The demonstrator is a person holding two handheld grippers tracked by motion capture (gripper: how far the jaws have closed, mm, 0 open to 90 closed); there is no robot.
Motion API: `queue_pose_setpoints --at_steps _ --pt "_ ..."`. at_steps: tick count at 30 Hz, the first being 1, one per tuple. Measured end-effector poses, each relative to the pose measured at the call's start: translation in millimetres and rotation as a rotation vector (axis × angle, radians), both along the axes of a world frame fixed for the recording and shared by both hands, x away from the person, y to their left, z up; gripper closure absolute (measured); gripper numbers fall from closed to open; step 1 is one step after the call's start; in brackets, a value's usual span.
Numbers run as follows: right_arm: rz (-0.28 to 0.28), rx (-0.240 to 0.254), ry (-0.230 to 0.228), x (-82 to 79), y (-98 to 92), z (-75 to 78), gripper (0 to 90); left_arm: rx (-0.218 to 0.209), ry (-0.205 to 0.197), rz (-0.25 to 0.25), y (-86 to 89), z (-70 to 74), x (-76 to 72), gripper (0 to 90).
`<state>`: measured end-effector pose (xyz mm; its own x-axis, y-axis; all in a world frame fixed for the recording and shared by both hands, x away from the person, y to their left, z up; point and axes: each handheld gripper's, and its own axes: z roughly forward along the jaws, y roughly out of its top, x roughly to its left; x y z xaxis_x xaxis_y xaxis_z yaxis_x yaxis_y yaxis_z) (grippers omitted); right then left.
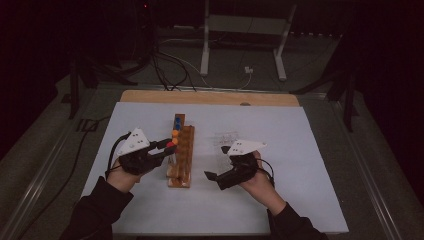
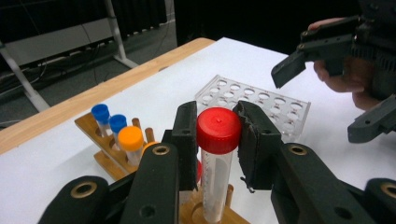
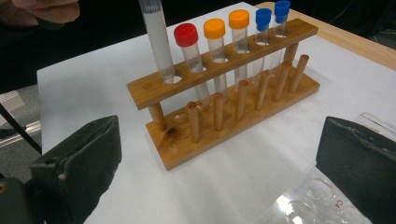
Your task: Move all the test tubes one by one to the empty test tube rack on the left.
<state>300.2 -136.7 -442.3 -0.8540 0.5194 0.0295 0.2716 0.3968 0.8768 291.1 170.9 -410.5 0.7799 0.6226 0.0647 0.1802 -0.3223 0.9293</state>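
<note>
1. We see the left gripper [image 2: 218,135] pinching the red cap of a tube — the red-capped tube [image 2: 217,158] stands upright between its two black jaws, low in the middle of the left gripper view.
2. That tube's foot sits in the wooden rack [image 1: 181,155], which lies just left of centre in the high view on the white surface [image 1: 300,200].
3. In the right gripper view we count the rack's [image 3: 233,88] row from left to right: a bare clear tube [image 3: 159,42] whose top runs out of the frame, then a red cap, two orange-capped tubes [image 3: 214,29] and two blue-capped tubes [image 3: 264,16].
4. The right gripper [image 1: 212,176] rests low and right of the rack in the high view, apart from it; its jaws are spread wide with nothing between them.
5. A clear plastic rack [image 2: 254,100] with rows of round holes lies on the surface behind the red cap, at the middle of the left gripper view — near the right gripper [image 2: 327,79] seen at the upper right there.
</note>
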Motion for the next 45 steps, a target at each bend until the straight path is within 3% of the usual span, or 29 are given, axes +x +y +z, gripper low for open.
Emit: queue_pose_setpoints --at_steps 25,33,38,45 --pt "-0.001 0.005 -0.001 0.3 -1.7 1.0 0.2 0.089 0.045 -0.004 -3.6 -27.1 3.2 71.4" --pt "-0.003 0.007 0.001 0.6 -2.8 1.8 0.2 0.118 0.057 -0.009 -5.2 -30.9 3.9 71.3" --pt "-0.004 0.008 0.000 0.8 -3.2 2.2 0.2 0.161 0.057 -0.015 -7.2 -33.5 4.2 71.3" --pt "-0.002 0.012 0.004 1.3 -3.7 2.2 0.2 0.177 0.066 -0.022 -7.8 -34.6 5.5 71.2"
